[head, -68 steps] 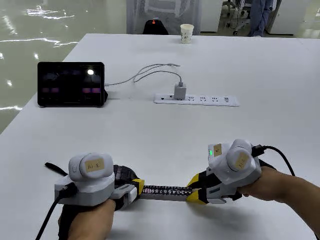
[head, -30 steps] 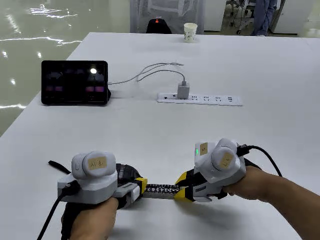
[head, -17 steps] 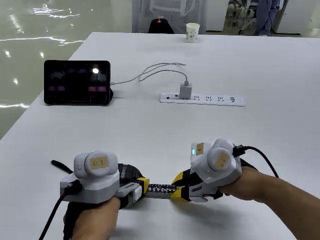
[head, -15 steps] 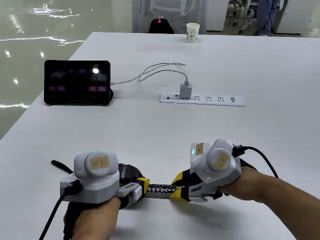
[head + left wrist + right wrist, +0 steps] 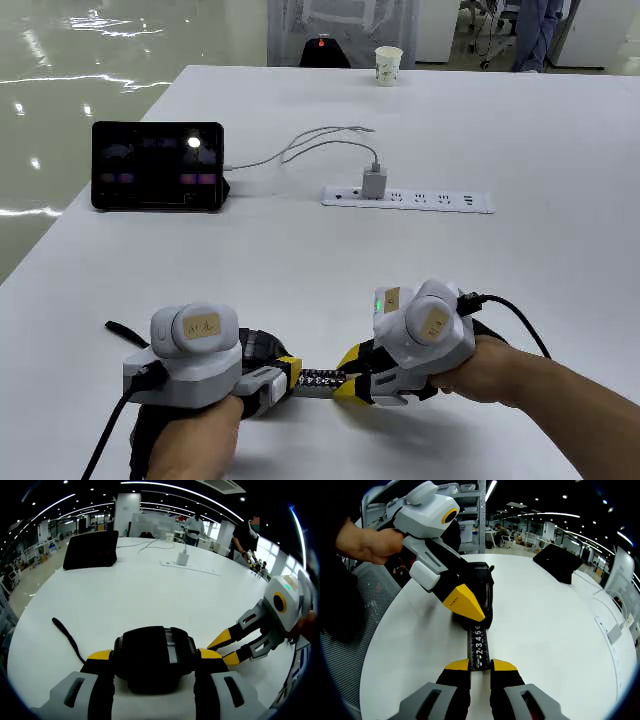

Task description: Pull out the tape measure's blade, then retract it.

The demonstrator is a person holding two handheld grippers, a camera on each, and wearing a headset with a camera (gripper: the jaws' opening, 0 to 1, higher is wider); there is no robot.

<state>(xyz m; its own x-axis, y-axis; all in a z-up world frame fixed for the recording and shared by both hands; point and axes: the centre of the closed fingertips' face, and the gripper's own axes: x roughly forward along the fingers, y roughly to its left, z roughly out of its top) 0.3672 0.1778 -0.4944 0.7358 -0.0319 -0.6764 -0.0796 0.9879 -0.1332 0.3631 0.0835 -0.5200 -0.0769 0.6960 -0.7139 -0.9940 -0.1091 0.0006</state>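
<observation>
The black tape measure case point(image 5: 152, 657) sits on the white table, and my left gripper point(image 5: 155, 655) is shut on it, one yellow-tipped jaw on each side. Its wrist strap point(image 5: 67, 637) trails off to the left. A short length of numbered blade point(image 5: 479, 647) runs out of the case point(image 5: 480, 592), and my right gripper point(image 5: 480, 665) is shut on the blade's end. In the head view the left gripper point(image 5: 268, 375), blade point(image 5: 318, 380) and right gripper point(image 5: 347, 385) form a line near the table's front edge, with only a small gap between the grippers.
A dark tablet point(image 5: 158, 166) stands at the left. A white power strip point(image 5: 410, 199) with a charger point(image 5: 373, 183) and cables lies mid-table. A paper cup point(image 5: 387, 65) stands at the far edge. People stand beyond the table point(image 5: 520, 260).
My right gripper has moved left toward the case, and the exposed blade has grown shorter. The left gripper has kept its hold on the case.
</observation>
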